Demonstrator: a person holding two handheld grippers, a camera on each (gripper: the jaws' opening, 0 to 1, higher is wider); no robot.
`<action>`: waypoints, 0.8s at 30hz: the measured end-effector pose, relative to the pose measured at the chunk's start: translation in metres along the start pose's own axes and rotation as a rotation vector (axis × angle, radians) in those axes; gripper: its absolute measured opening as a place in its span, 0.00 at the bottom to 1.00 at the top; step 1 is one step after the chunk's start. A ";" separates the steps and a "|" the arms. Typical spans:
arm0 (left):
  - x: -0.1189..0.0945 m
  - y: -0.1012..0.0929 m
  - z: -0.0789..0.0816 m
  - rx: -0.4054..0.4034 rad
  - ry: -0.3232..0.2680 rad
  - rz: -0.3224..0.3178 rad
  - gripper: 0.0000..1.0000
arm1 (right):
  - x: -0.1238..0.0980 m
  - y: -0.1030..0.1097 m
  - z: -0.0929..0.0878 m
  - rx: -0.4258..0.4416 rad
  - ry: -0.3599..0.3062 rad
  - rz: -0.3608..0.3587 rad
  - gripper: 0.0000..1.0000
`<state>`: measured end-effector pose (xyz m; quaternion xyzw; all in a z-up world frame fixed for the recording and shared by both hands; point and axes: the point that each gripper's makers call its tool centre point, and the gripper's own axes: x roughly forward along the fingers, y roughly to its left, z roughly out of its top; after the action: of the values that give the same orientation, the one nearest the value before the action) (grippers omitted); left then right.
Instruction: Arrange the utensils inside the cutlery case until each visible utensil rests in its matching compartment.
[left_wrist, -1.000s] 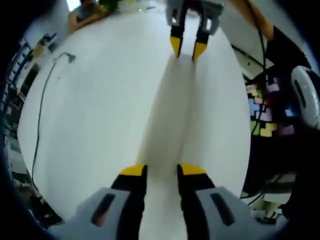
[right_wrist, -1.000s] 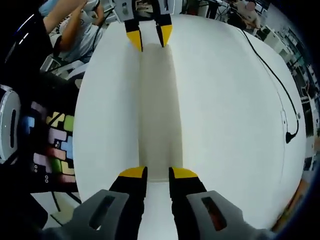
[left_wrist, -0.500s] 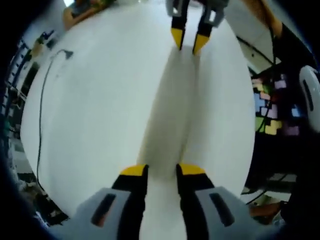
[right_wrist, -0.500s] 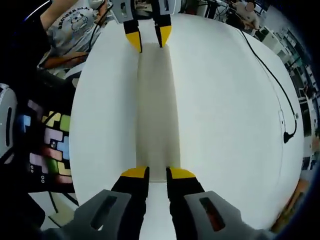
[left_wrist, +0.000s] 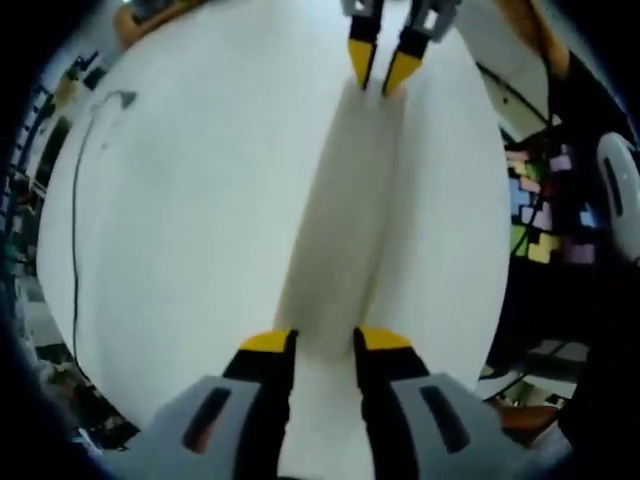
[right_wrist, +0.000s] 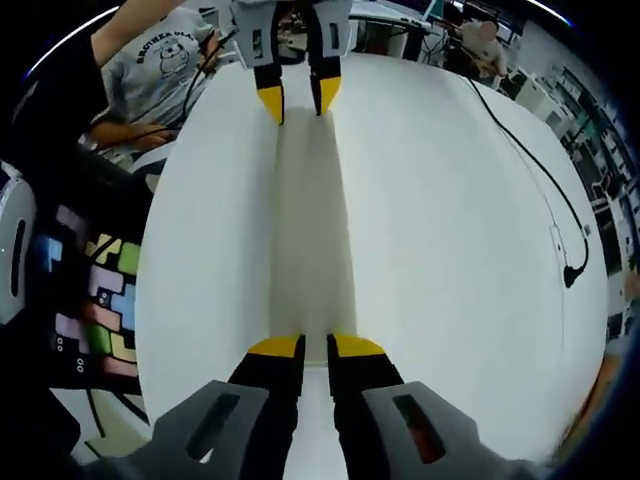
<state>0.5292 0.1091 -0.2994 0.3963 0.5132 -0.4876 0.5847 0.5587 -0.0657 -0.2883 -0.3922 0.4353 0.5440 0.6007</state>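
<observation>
The left tool (left_wrist: 325, 340) and the right tool (right_wrist: 302, 347) each pinch an opposite end of a long, narrow, pale cutlery case (left_wrist: 345, 215), holding it level between them above the white round tabletop (left_wrist: 190, 210), probably to carry or reposition it. No utensils visible.

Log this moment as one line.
left hand-held gripper: gripping white strip | right hand-held gripper: gripping opposite end | table

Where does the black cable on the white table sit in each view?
Left gripper view: cable runs down the left side of the table.
Right gripper view: cable curves along the table's right side.
Shared landmark: the colored mat on the floor, on the side opposite the cable.
</observation>
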 end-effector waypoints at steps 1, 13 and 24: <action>0.000 0.001 0.000 0.007 -0.001 0.003 0.25 | -0.001 -0.003 0.001 -0.002 0.009 -0.004 0.09; -0.002 0.010 0.000 0.005 0.021 0.020 0.25 | 0.005 0.024 -0.006 0.011 0.060 -0.019 0.09; 0.001 0.005 0.005 0.002 0.079 0.023 0.26 | 0.011 0.041 -0.013 0.012 0.151 -0.019 0.09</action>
<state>0.5351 0.1055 -0.2997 0.4216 0.5307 -0.4653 0.5693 0.5168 -0.0707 -0.3027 -0.4327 0.4790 0.5042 0.5737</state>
